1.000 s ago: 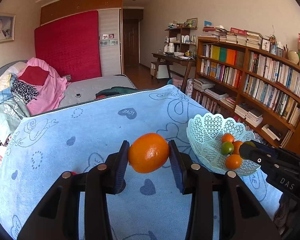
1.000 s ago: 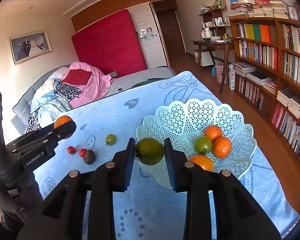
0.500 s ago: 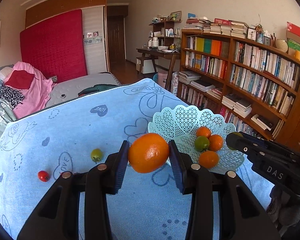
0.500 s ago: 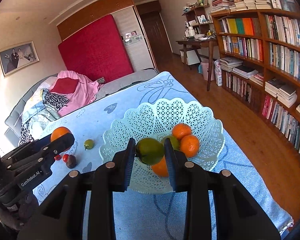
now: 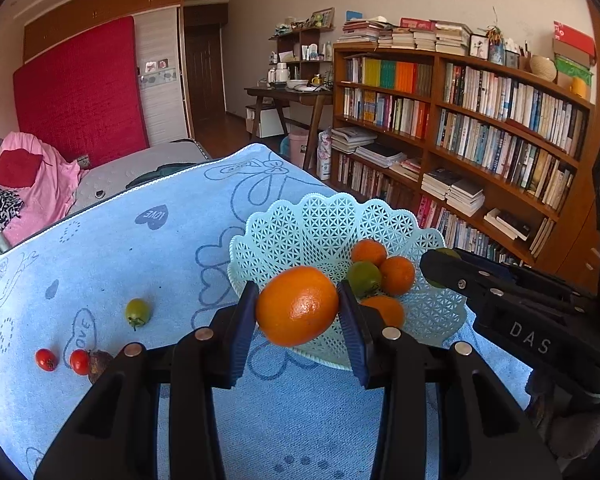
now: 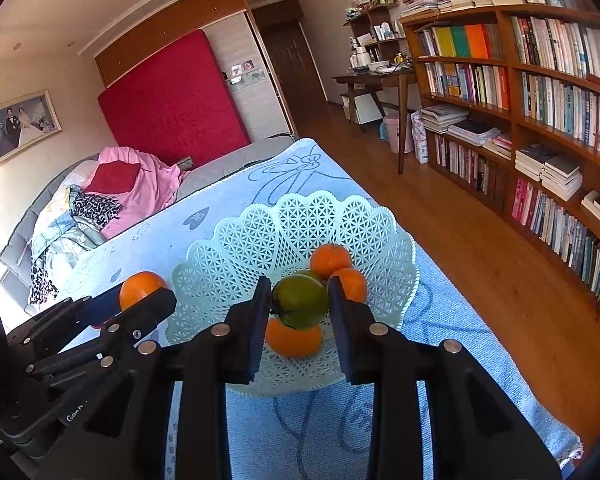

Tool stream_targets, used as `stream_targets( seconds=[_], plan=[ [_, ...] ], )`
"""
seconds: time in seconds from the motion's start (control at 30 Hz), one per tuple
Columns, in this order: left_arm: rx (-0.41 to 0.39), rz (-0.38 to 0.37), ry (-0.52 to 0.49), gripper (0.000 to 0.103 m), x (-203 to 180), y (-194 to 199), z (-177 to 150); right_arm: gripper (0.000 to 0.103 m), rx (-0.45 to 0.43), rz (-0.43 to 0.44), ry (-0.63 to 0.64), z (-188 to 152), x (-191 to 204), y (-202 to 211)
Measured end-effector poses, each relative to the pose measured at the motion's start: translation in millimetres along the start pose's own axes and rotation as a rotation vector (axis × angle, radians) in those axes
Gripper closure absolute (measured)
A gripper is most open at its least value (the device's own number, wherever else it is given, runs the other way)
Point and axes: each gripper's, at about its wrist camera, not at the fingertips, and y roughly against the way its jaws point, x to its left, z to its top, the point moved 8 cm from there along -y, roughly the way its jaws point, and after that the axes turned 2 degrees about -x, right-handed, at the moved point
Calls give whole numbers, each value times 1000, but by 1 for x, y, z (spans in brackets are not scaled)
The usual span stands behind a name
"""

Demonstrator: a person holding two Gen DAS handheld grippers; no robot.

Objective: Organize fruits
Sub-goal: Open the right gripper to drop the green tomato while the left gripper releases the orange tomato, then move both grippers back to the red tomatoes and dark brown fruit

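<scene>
My left gripper is shut on a large orange, held just above the near rim of a pale mint lattice basket. My right gripper is shut on a green citrus fruit over the same basket. Inside the basket lie small oranges and a green fruit. In the right wrist view the left gripper and its orange show at the left. On the blue cloth remain a green tomato, two red cherry tomatoes and a dark fruit.
The table wears a blue towel cloth with heart prints; its right edge drops to a wooden floor. A tall bookshelf fills the right wall. A bed with pink bedding lies beyond the table's far edge.
Both grippers have moved toward the basket with their fruits still gripped; the basket now looks larger and nearer, with the green fruit above its contents and the orange at its near rim.
</scene>
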Motion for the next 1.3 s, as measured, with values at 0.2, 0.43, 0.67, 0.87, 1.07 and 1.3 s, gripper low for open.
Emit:
stream_targets(
  seconds=[0.2,0.43,0.67,0.87,1.07,1.3],
  plan=[
    [1,-15,-5,63,-3,-4,-2,73,5,-12,-13,-2,-6,-4],
    [10,-8,16,62,5,-4,-3,73,4,-26,-13,-3,-8,-6],
    [-73,25,47,22,17,12,9,36,-28,-19,-43,1,-13,-3],
    [-121,86,30,11,26,18,14,17,-82,-3,-42,7,-10,5],
    [-158,126,32,5,36,24,19,7,-143,-5,-17,12,-6,12],
    [-162,148,57,5,48,28,22,3,-171,-48,39,14,-4,14]
  ],
)
